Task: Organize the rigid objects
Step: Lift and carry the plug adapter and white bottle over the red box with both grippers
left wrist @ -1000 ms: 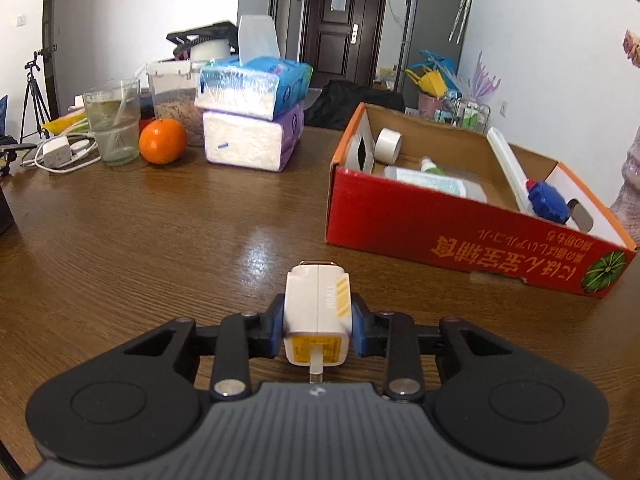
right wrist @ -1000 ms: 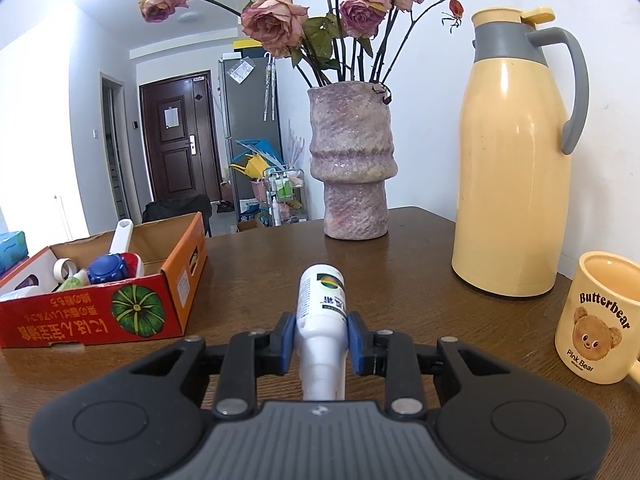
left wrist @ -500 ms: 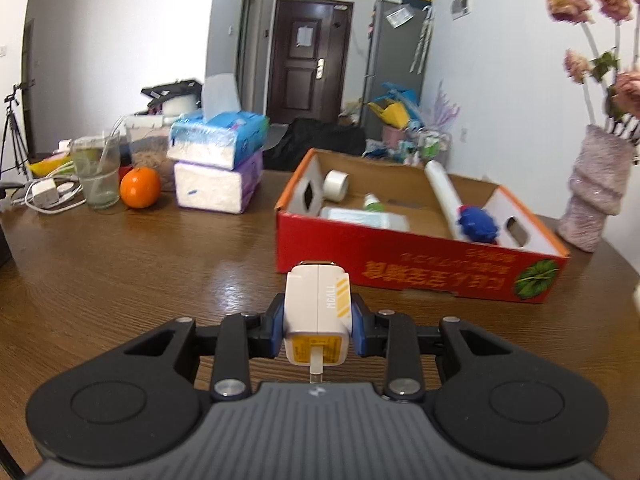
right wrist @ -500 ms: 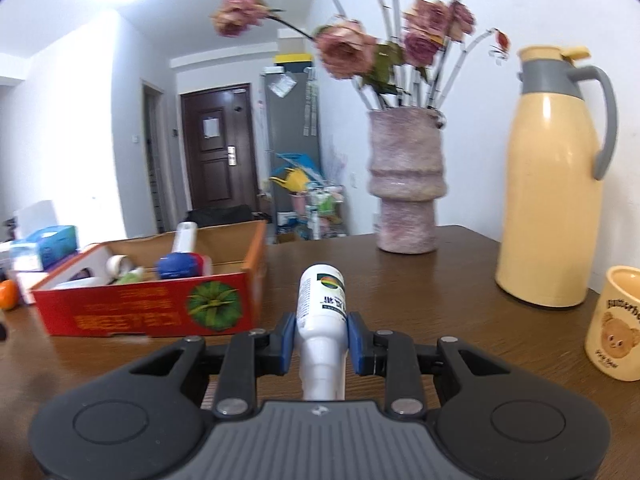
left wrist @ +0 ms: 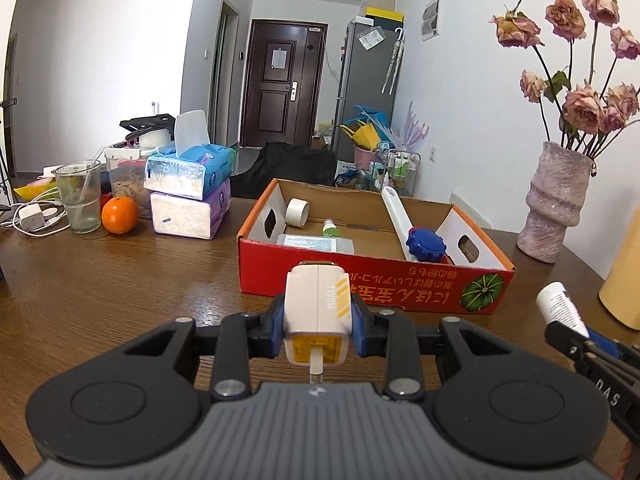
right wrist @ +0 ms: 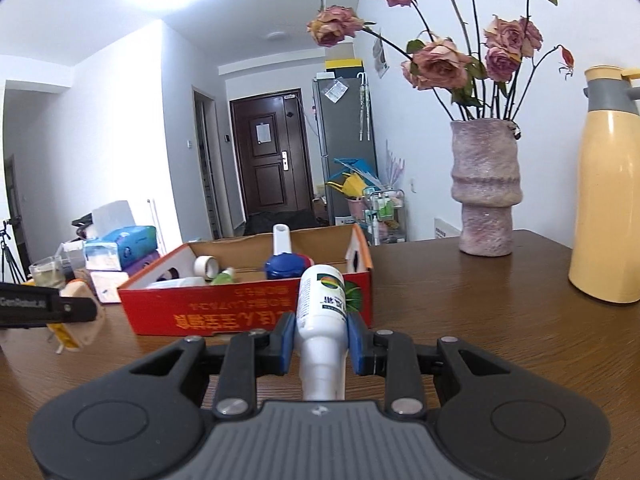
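My left gripper is shut on a white charger plug with a yellow stripe, held above the wooden table just in front of the red cardboard box. My right gripper is shut on a white bottle, bottom forward, in front of the same red box. Inside the box lie a tape roll, a flat clear bottle, a green-capped bottle and a white tube with a blue cap. The right gripper's white bottle shows at the right edge of the left view.
Stacked tissue packs, an orange, a glass and a white adapter with cables stand at the back left. A pink vase of dried roses and a yellow thermos jug stand at the right.
Both grippers have swung towards the red box, which now sits ahead of each. The right gripper's bottle has come into the left view, and the mug has left the right view. Both grips are unchanged.
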The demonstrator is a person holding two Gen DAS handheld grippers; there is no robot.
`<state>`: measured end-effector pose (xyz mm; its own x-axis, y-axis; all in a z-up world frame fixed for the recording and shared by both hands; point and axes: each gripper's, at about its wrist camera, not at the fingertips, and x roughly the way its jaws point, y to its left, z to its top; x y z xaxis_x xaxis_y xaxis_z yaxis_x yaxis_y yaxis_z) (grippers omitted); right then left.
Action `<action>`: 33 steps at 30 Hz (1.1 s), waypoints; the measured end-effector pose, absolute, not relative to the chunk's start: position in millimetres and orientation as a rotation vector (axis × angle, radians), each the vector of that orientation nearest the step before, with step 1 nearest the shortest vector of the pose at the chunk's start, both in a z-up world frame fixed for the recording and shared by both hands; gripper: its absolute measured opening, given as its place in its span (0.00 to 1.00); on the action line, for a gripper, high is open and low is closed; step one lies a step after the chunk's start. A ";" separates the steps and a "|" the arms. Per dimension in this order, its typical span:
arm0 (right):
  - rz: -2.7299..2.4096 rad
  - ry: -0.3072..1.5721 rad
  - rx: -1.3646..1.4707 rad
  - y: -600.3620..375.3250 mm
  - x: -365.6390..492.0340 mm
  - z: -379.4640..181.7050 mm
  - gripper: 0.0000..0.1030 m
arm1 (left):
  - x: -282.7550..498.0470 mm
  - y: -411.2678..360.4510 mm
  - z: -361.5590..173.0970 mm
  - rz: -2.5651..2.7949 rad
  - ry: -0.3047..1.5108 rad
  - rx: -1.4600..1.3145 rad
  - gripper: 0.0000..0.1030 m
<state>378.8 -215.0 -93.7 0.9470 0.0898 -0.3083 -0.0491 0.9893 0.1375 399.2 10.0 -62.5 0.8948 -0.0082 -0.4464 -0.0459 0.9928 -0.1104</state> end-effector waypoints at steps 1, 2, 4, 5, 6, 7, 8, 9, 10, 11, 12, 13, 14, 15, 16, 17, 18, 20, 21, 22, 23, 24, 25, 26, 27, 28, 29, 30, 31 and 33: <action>0.073 0.318 0.133 -212.9 379.2 -92.9 0.26 | 399.5 10.8 -61.1 0.020 0.461 -0.124 0.31; 0.076 0.318 0.136 -210.8 380.4 -92.0 0.26 | 399.9 11.8 -59.8 0.020 0.459 -0.129 0.31; 0.081 0.314 0.139 -205.7 381.2 -90.4 0.26 | 401.2 12.3 -56.6 0.017 0.457 -0.141 0.31; 0.083 0.312 0.140 -203.6 382.1 -89.4 0.26 | 402.5 12.5 -55.0 0.014 0.455 -0.146 0.31; 0.084 0.309 0.141 -201.7 382.7 -88.4 0.26 | 403.4 11.9 -53.3 0.012 0.451 -0.148 0.31; 0.085 0.306 0.142 -199.7 383.6 -87.1 0.26 | 404.6 10.9 -51.9 0.012 0.448 -0.147 0.31; 0.086 0.303 0.144 -198.8 384.4 -86.3 0.26 | 406.0 10.0 -50.7 0.012 0.446 -0.148 0.31; 0.086 0.301 0.147 -198.1 385.5 -85.3 0.26 | 407.8 9.7 -49.8 0.010 0.445 -0.150 0.31; 0.086 0.300 0.151 -197.7 387.4 -84.3 0.26 | 409.9 9.4 -49.2 0.009 0.446 -0.152 0.31; 0.086 0.299 0.153 -197.5 389.3 -83.5 0.26 | 411.8 9.1 -48.7 0.011 0.446 -0.152 0.31; 0.086 0.298 0.156 -197.1 391.6 -82.8 0.26 | 413.8 9.0 -48.1 0.014 0.446 -0.152 0.31; 0.087 0.296 0.158 -196.5 393.6 -82.2 0.26 | 416.2 9.6 -47.4 0.016 0.445 -0.156 0.31; 0.087 0.293 0.159 -195.5 395.9 -81.2 0.26 | 418.6 10.6 -46.3 0.017 0.444 -0.161 0.31; 0.088 0.289 0.160 -194.4 398.6 -80.2 0.26 | 421.0 11.6 -45.1 0.019 0.442 -0.166 0.31; 0.089 0.285 0.162 -193.3 401.4 -79.0 0.26 | 423.8 12.7 -43.8 0.023 0.439 -0.170 0.31; 0.089 0.280 0.164 -191.9 404.4 -77.9 0.26 | 426.6 14.0 -42.8 0.027 0.436 -0.174 0.31; 0.090 0.276 0.166 -190.5 407.5 -76.8 0.26 | 429.5 14.9 -42.1 0.030 0.434 -0.177 0.31; 0.094 0.270 0.169 -188.4 414.6 -75.5 0.26 | 436.4 17.5 -41.3 0.036 0.433 -0.186 0.31; 0.094 0.269 0.171 -187.3 417.6 -75.2 0.26 | 439.9 18.4 -41.4 0.038 0.435 -0.190 0.31; 0.095 0.267 0.174 -186.3 421.3 -75.0 0.26 | 443.8 19.3 -41.4 0.039 0.437 -0.195 0.31; 0.096 0.265 0.177 -185.5 425.1 -74.6 0.26 | 447.6 20.3 -41.4 0.039 0.437 -0.198 0.31; 0.097 0.263 0.180 -185.0 428.7 -74.3 0.26 | 451.0 20.9 -41.6 0.042 0.436 -0.200 0.31; 0.097 0.261 0.185 -184.5 432.1 -74.2 0.26 | 454.8 21.4 -41.2 0.044 0.434 -0.201 0.31; 0.098 0.260 0.189 -183.8 435.5 -74.5 0.26 | 458.1 21.8 -40.8 0.045 0.432 -0.203 0.31; 0.100 0.260 0.189 -183.0 438.6 -74.9 0.26 | 461.6 22.1 -40.4 0.045 0.430 -0.206 0.31; 0.102 0.262 0.188 -182.4 442.4 -75.3 0.26 | 465.5 22.3 -39.9 0.045 0.428 -0.208 0.31; 0.103 0.262 0.187 -181.9 446.7 -75.6 0.26 | 469.3 22.5 -39.4 0.046 0.426 -0.209 0.31; 0.104 0.261 0.187 -181.4 450.7 -75.8 0.26 | 473.1 22.5 -39.2 0.047 0.424 -0.210 0.31; 0.106 0.261 0.189 -181.2 454.3 -75.8 0.26 | 477.1 22.6 -38.9 0.047 0.423 -0.210 0.31; 0.108 0.257 0.189 -179.7 461.6 -75.9 0.26 | 484.3 22.4 -38.6 0.048 0.420 -0.211 0.31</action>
